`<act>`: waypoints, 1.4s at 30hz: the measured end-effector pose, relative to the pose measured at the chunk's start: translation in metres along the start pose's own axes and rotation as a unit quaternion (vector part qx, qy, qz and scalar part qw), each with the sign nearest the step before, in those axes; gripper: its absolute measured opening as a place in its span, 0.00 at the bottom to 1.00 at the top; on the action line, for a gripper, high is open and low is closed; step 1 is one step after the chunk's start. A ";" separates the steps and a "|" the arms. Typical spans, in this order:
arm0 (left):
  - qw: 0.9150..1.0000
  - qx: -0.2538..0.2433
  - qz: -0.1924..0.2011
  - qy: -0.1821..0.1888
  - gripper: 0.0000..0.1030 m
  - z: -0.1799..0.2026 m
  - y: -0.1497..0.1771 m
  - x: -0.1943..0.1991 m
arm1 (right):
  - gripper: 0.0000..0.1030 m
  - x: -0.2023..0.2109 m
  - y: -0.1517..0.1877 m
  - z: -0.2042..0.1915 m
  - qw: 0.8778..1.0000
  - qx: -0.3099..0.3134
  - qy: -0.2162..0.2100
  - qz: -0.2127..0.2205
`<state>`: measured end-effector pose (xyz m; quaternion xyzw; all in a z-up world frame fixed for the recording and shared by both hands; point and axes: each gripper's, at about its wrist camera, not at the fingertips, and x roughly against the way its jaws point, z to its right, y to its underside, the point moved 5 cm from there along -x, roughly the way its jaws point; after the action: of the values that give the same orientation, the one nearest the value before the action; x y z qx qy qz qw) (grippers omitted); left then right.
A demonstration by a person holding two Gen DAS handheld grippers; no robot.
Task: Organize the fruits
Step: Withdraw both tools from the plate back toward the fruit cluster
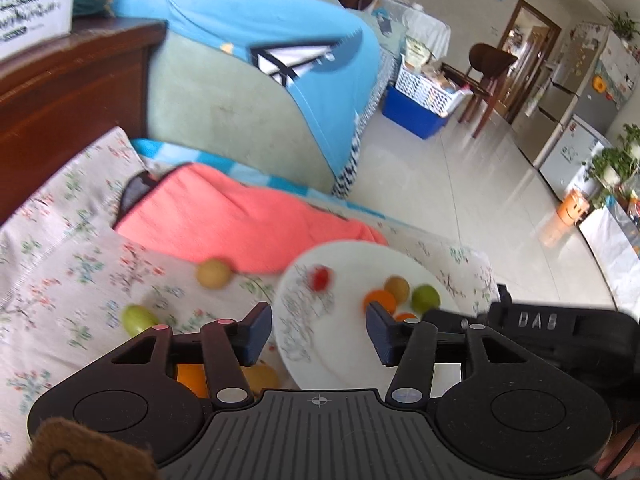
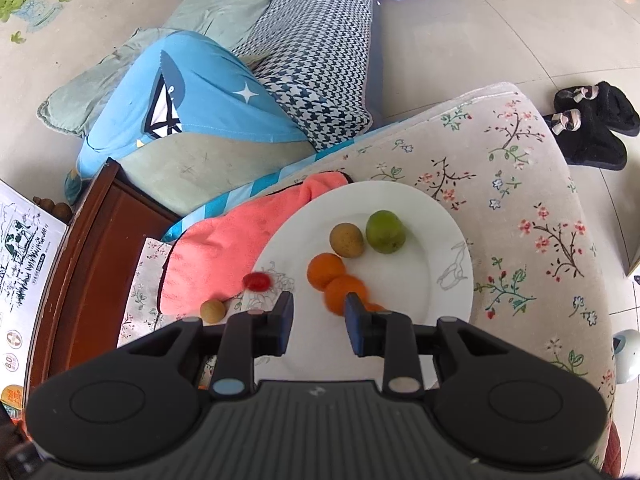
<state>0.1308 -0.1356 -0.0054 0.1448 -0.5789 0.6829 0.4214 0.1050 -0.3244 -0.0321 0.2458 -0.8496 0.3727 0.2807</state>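
Observation:
A white plate lies on the floral cover. It bears two oranges, a brown fruit, a green fruit and a blurred small red fruit near its left rim. My left gripper hovers open over the plate's near side, with nothing between its fingers. My right gripper stands narrowly open and empty, its right fingertip in front of the nearer orange. Off the plate lie a yellowish fruit, a green one and an orange.
A pink towel lies behind the plate. A brown wooden frame borders the left. A blue cushion lies beyond. Black slippers sit on the tiled floor, as does a blue crate.

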 end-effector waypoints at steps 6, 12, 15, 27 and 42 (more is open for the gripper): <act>1.000 0.005 0.019 -0.022 0.59 -0.018 -0.014 0.020 | 0.31 0.002 0.002 -0.005 1.000 0.012 0.001 0.002; 0.999 0.004 0.026 -0.033 0.62 -0.030 -0.021 0.033 | 0.31 0.000 0.006 -0.010 1.000 0.020 -0.007 -0.004; 0.999 -0.003 0.022 -0.042 0.63 -0.037 -0.021 0.036 | 0.31 -0.003 0.012 -0.017 0.999 0.033 -0.014 -0.013; 0.996 0.027 0.021 -0.081 0.68 -0.083 -0.025 0.053 | 0.31 -0.010 0.040 -0.058 0.990 0.120 -0.058 -0.040; 0.993 0.010 -0.006 -0.116 0.68 -0.112 -0.018 0.027 | 0.31 -0.025 0.078 -0.102 0.970 0.214 -0.088 -0.068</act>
<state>0.1601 -0.0228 -0.0066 0.2301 -0.6164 0.6647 0.3539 0.1045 -0.1937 -0.0299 0.3890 -0.7527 0.5031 0.1707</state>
